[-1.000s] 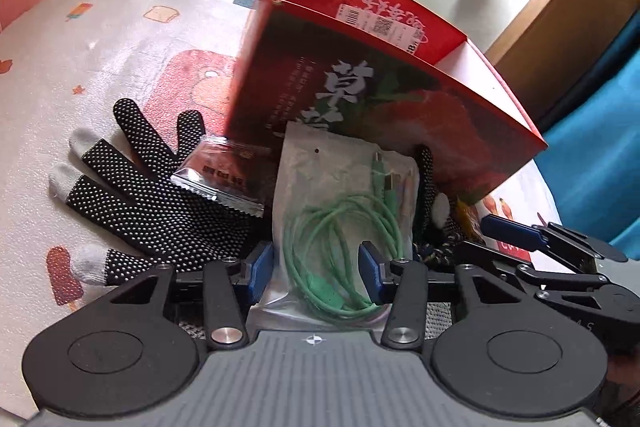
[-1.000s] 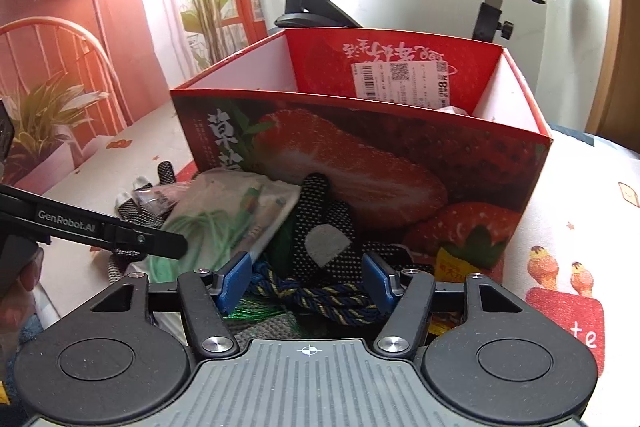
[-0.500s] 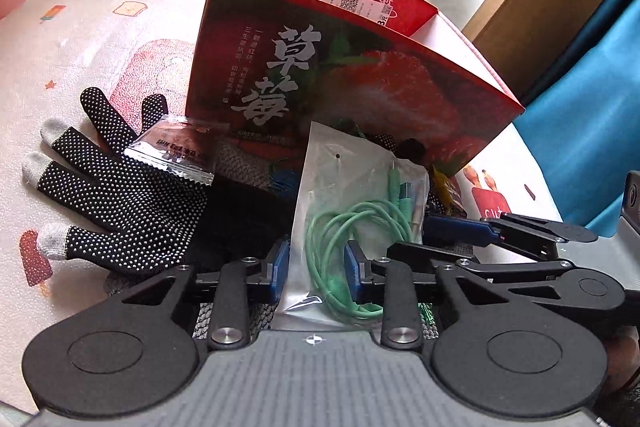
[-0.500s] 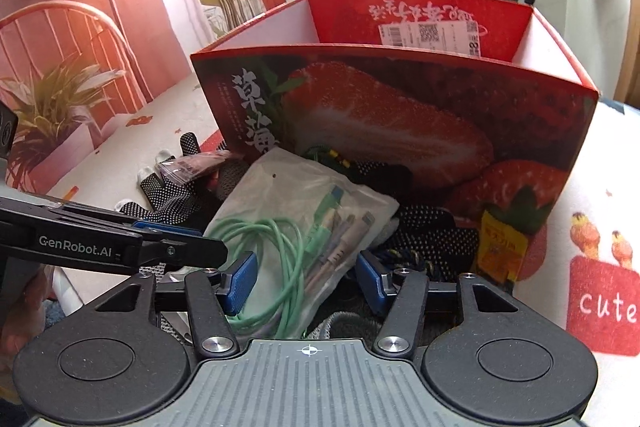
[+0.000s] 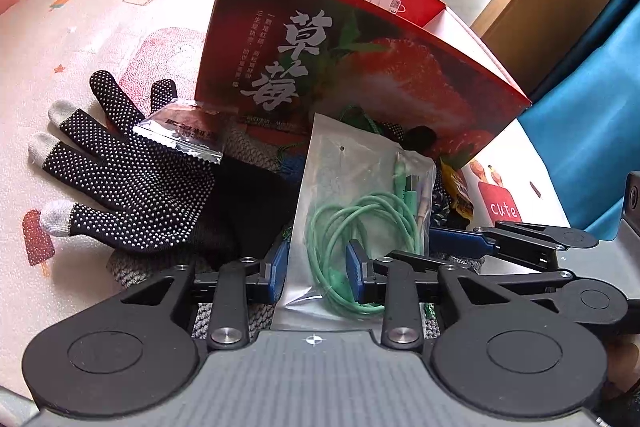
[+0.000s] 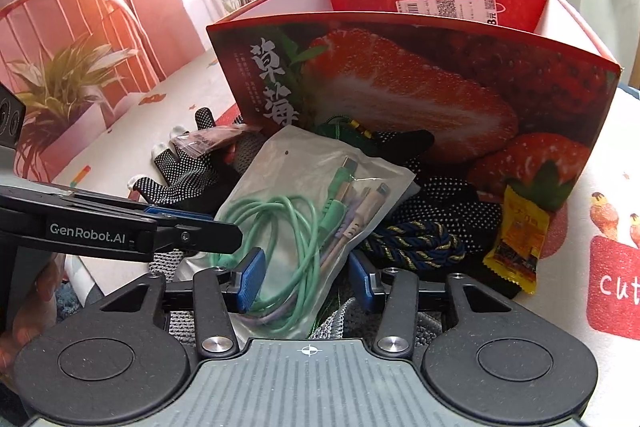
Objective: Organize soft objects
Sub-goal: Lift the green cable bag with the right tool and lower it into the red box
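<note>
Clamping the bag [image 5: 360, 179] of green cable in the left gripper [image 5: 316, 267], with jaws having just been closing and then easing a touch; holding it upright just in front of the box [image 5: 360, 67]. Bracketing the same bag with the right gripper [image 6: 306, 279], jaws just now closing but pads apparently not pressing yet, so counting that one as released.

Judging the job as barely begun: seeing nothing inside the box, though not seeing its floor behind the near wall. Leaving plenty in front of the box: a dotted glove [image 5: 132, 187] off its left corner with a clear sachet [image 5: 180, 131] lying on it, plus a second glove [image 6: 452, 203], a rope [image 6: 412, 239] and a yellow packet [image 6: 516, 239] close to the near wall.

Needing to lift over the near wall's top edge before dropping anything in. Finding open room above the box and on the cloth [image 6: 600, 163] to its right; crowding on the near side, with both grippers working close together at the bag.
</note>
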The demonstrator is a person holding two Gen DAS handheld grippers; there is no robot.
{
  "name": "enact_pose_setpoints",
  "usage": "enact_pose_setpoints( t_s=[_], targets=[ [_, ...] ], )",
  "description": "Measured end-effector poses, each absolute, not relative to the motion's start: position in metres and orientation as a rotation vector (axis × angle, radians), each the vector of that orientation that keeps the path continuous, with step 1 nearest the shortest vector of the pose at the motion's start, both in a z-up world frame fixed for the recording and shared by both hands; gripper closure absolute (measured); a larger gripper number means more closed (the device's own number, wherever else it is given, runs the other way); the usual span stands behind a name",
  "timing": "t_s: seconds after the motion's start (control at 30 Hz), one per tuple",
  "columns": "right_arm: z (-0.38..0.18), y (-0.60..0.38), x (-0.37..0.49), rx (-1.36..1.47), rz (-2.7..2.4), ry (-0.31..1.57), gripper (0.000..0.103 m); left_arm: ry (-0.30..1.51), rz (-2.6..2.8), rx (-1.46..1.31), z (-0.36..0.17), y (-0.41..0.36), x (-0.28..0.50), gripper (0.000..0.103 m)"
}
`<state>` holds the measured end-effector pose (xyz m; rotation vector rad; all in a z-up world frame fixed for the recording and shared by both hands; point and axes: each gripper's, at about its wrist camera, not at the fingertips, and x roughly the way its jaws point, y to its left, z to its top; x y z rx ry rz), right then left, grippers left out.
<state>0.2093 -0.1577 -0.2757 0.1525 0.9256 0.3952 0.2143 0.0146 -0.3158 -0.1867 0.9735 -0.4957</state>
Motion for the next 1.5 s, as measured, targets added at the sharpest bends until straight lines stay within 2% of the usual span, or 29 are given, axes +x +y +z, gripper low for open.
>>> enact_pose_setpoints(
  t_s=[0.23,0.53,0.83,1.17,1.5],
  targets=[
    [-0.273,-0.153,0.208,0.125,0.401,0.909,0.069,0.958,-0.466,-0.155,-0.313,0.009,0.209,0.069],
    [-0.259,-0.153,0.207,0.111,0.404,0.878,0.072,0.908,-0.482,-0.175,-0.293,0.012,0.203,0.07],
    [-0.222,-0.151,0.213,0.08,0.401,0.79,0.077,0.802,-0.487,-0.141,-0.251,0.007,0.206,0.069],
    [-0.192,-0.167,0.24,0.176,0.374,0.746,0.081,0.746,-0.477,-0.175,-0.222,0.004,0.229,0.07],
    [-0.132,-0.188,0.286,0.233,0.355,0.652,0.082,0.652,-0.484,-0.206,-0.166,-0.004,0.27,0.07]
  ],
)
